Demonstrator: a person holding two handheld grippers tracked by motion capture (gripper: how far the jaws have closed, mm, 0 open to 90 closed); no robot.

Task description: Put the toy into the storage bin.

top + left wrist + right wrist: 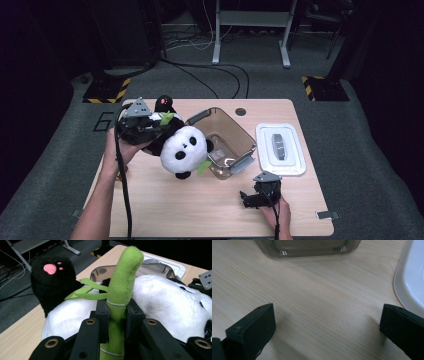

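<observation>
— Above the table's (150,200) left half, what worried you?
— The panda (184,148) hung by its green bamboo stalk (120,297) alone; the heavy body could have slipped free short of the brown bin (225,135).
— And the fingers?
— The left gripper (159,120) was clamped on the stalk; the right gripper (327,327) stood open, empty.

It looks like a lab: a wooden table (150,210) on grey carpet, hazard-striped stand bases (106,91) at upper left and right, loose cables (200,42) at the top.
</observation>
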